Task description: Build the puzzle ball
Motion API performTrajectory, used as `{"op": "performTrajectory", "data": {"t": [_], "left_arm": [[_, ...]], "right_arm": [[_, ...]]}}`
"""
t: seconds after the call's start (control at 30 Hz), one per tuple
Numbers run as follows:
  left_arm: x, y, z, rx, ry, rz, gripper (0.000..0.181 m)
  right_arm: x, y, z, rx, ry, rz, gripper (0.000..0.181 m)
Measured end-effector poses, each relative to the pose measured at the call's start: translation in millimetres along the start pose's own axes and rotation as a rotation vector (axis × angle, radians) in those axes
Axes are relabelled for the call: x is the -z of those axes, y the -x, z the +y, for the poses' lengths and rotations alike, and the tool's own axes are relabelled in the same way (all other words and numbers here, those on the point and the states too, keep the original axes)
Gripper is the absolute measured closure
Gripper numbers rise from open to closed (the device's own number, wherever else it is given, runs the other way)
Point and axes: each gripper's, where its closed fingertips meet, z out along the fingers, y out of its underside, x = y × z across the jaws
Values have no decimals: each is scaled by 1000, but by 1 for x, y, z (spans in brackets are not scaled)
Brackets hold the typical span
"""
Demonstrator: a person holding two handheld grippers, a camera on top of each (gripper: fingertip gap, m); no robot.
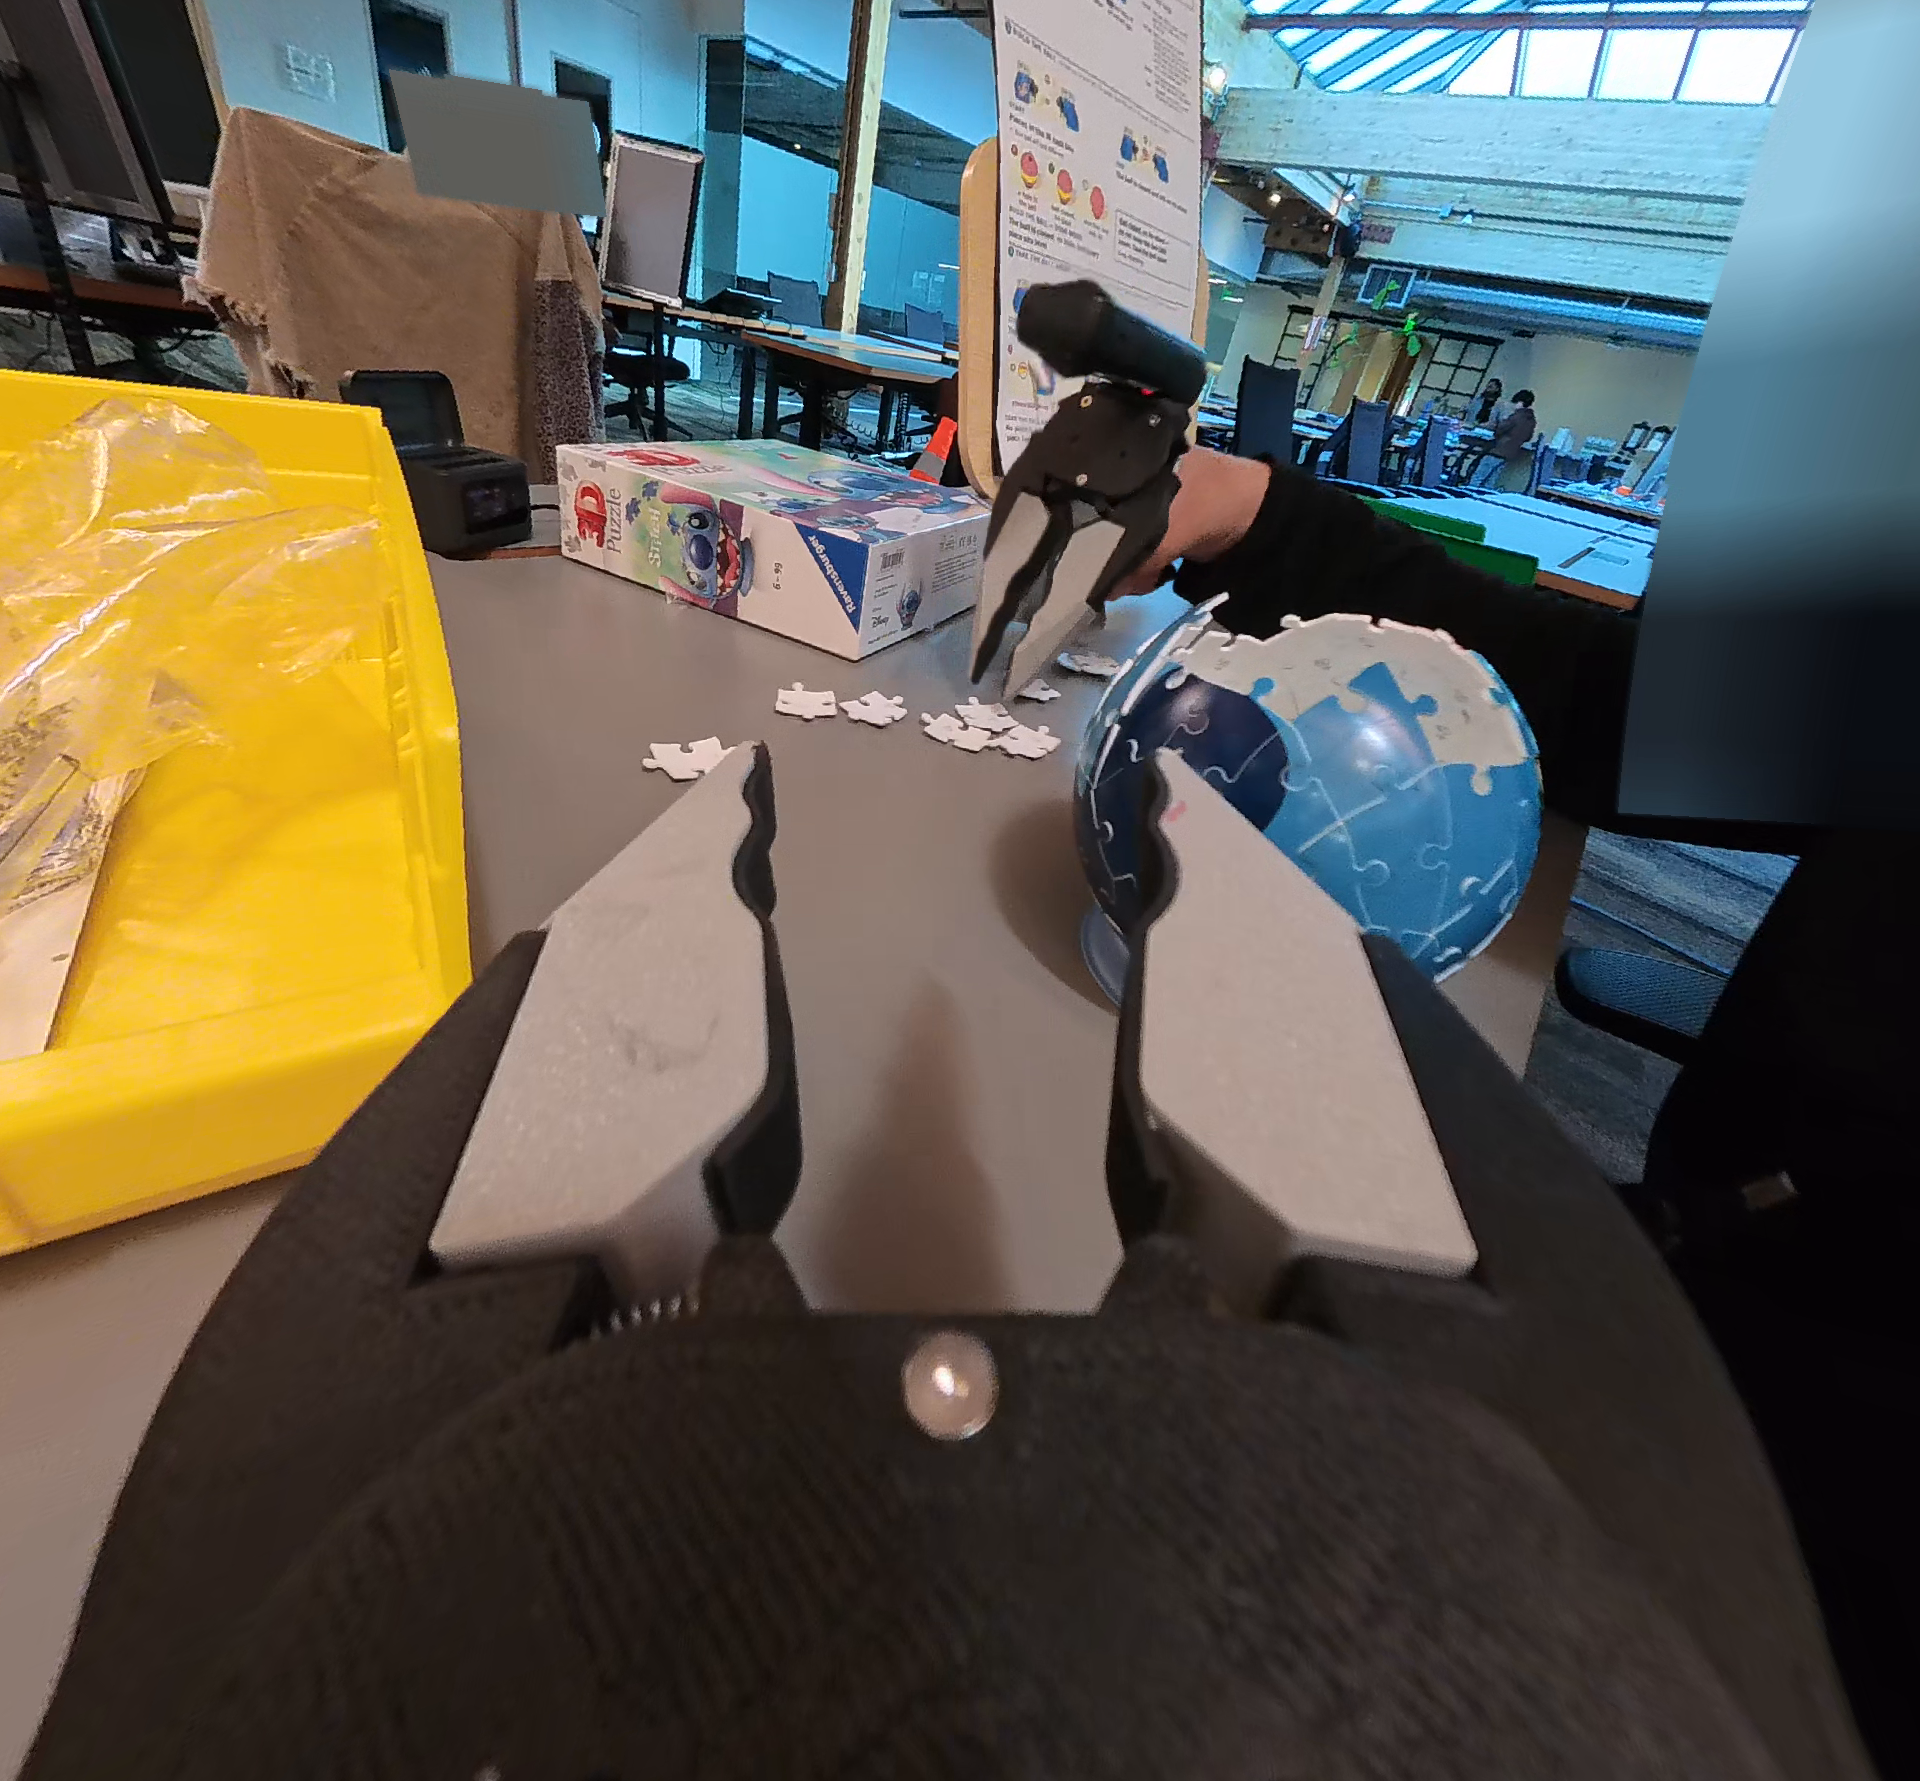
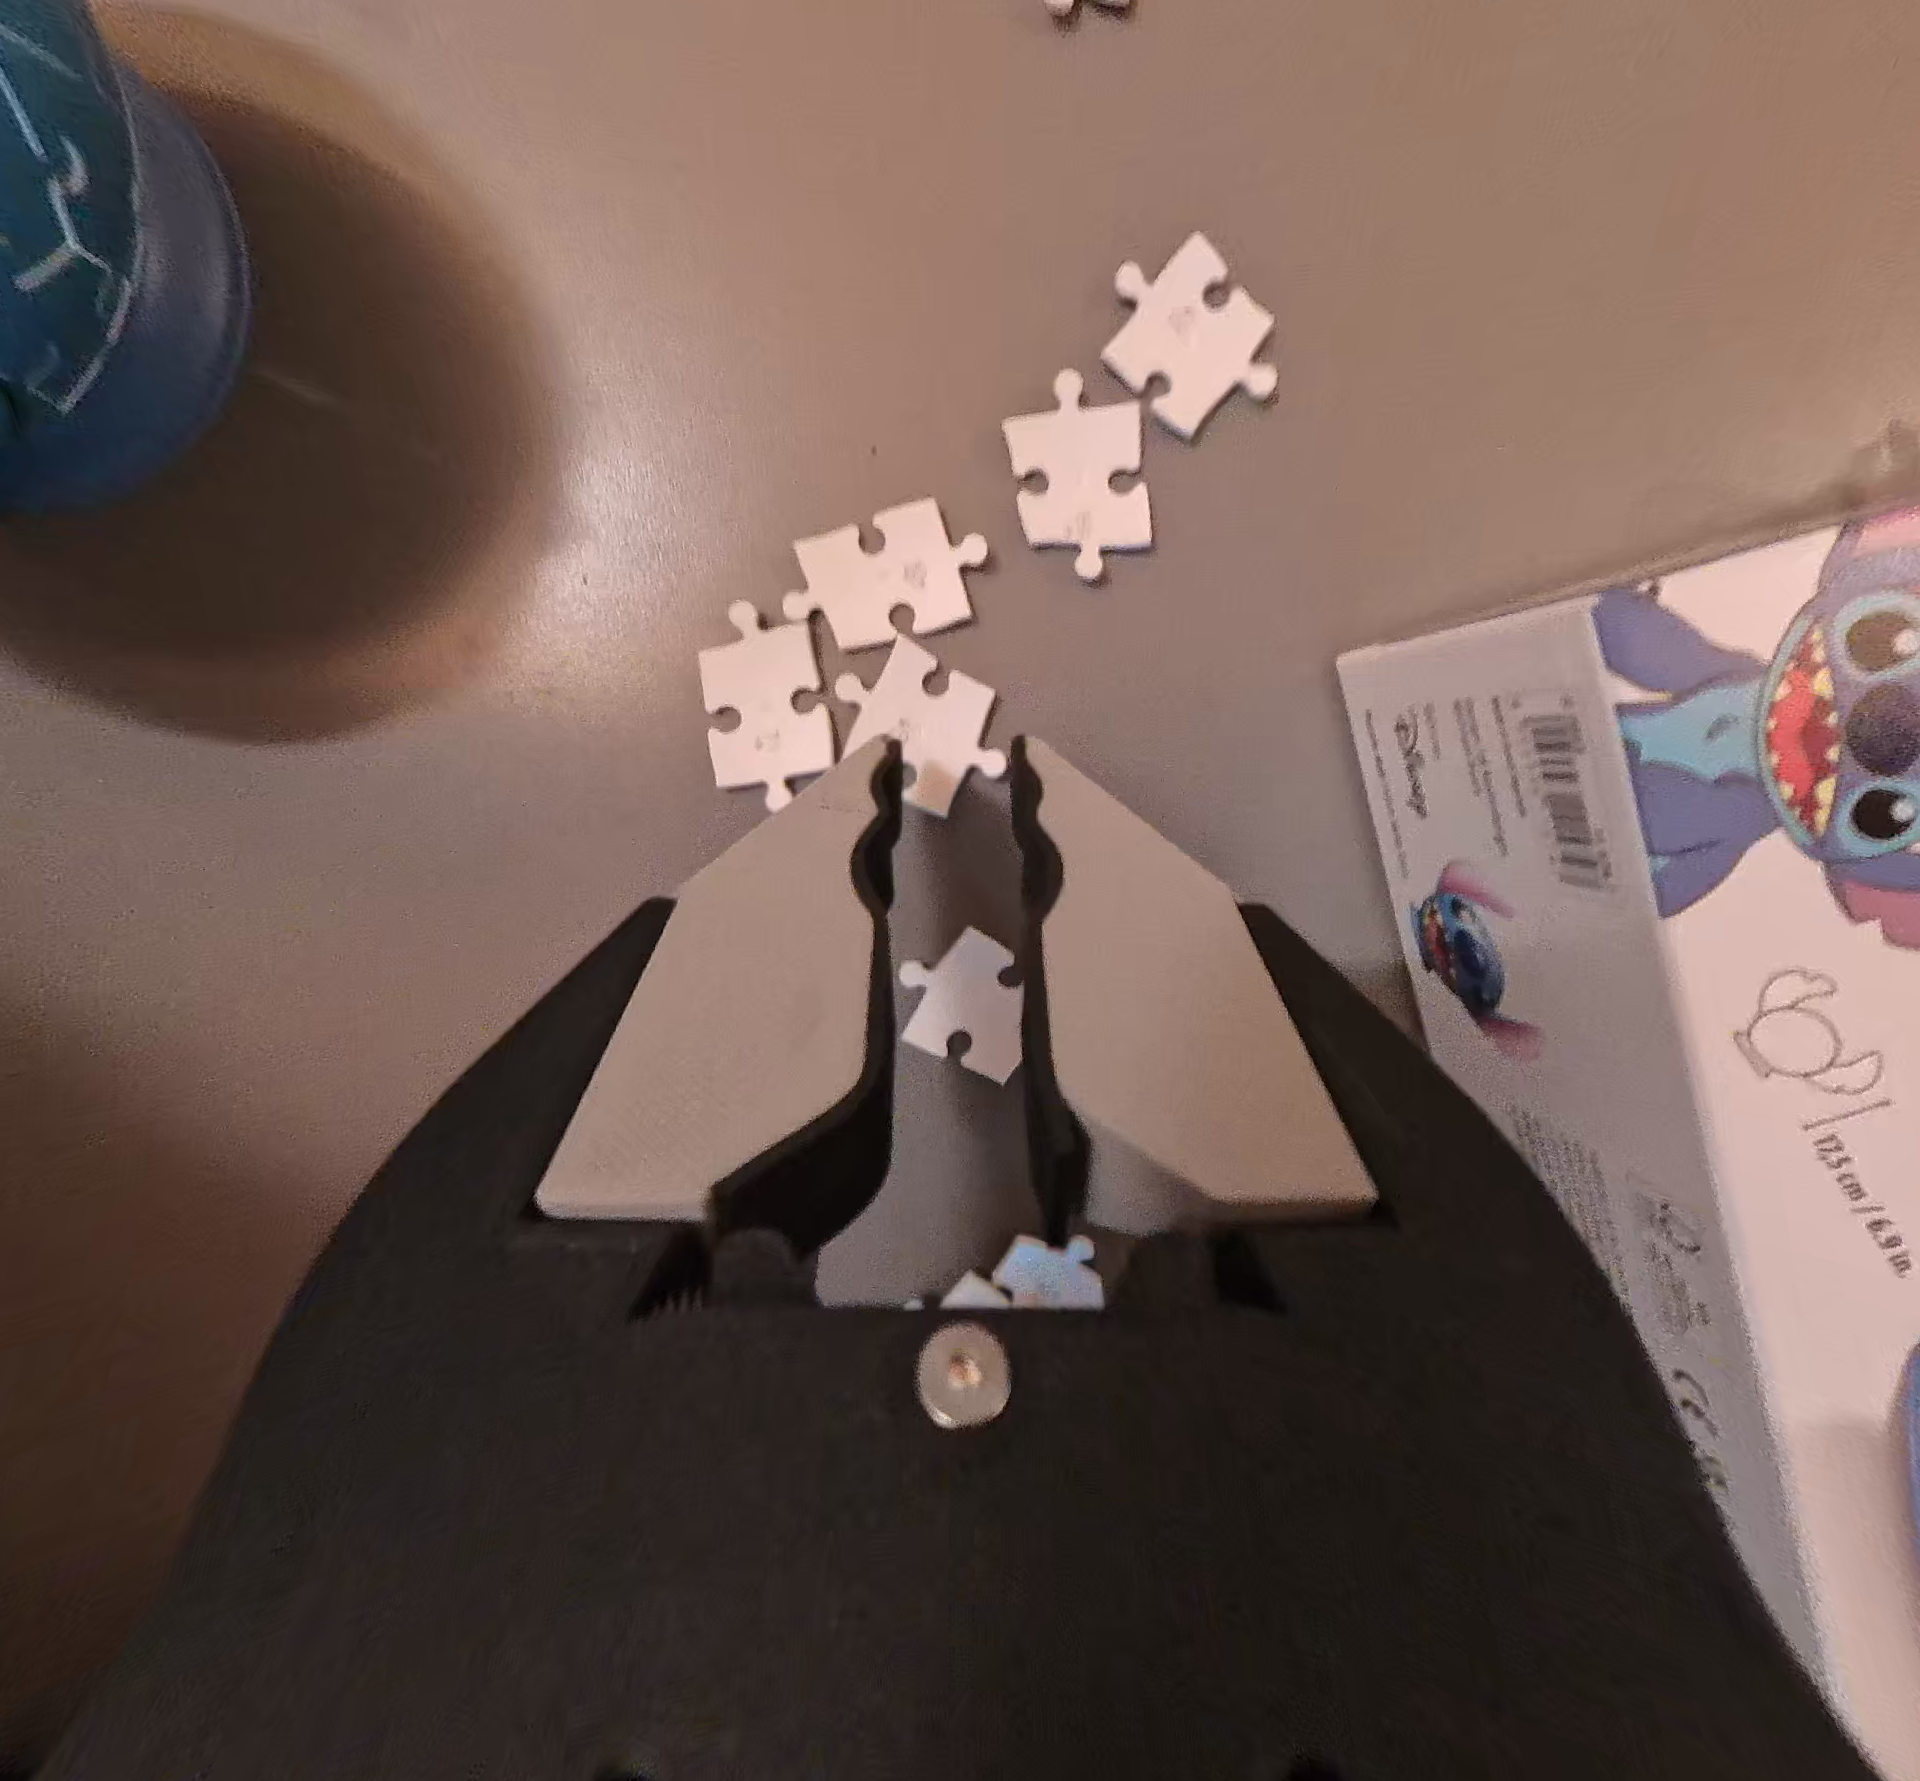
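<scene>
The partly built blue puzzle ball [image 1: 1351, 796] stands on a blue stand on the grey table [image 1: 904, 900], its top open with white inside. It shows blurred at the left edge of the right wrist view [image 2: 94, 277]. My left gripper [image 1: 961, 763] is open and empty, low over the table just left of the ball. Several white face-down puzzle pieces [image 1: 977, 729] lie beyond it. My right gripper [image 2: 956, 747] points down at them, jaws narrowly apart, tips at one piece [image 2: 925, 708] of a small cluster. It also shows in the left wrist view [image 1: 1000, 673].
A yellow bin [image 1: 312, 848] with a clear plastic bag sits at the left. The puzzle box [image 1: 769, 547] lies behind the pieces and is close on the right in the right wrist view [image 2: 1662, 952]. An instruction sheet [image 1: 1091, 121] stands on a wooden holder behind.
</scene>
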Motion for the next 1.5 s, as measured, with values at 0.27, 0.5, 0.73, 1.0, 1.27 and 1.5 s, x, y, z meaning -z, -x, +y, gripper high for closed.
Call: {"op": "performTrajectory", "data": {"t": [0.27, 0.5, 0.73, 1.0, 1.27, 1.5], "left_arm": [[0, 1, 0, 5, 3, 1, 113], [0, 0, -1, 4, -5, -1, 116], [0, 1, -1, 5, -5, -1, 116], [1, 0, -2, -1, -13, -1, 117], [1, 0, -2, 10, -11, 7, 117], [2, 0, -2, 11, -15, 7, 118]], "right_arm": [[-31, -15, -30, -31, -128, 74, 174], [12, -5, -22, 12, -86, 29, 175], [-6, 7, 13, 27, 75, -45, 173], [-3, -19, -19, 85, 2, 128, 173], [76, -27, 14, 43, -19, 200, 173], [85, -20, 91, -35, 253, 142, 177]]}}
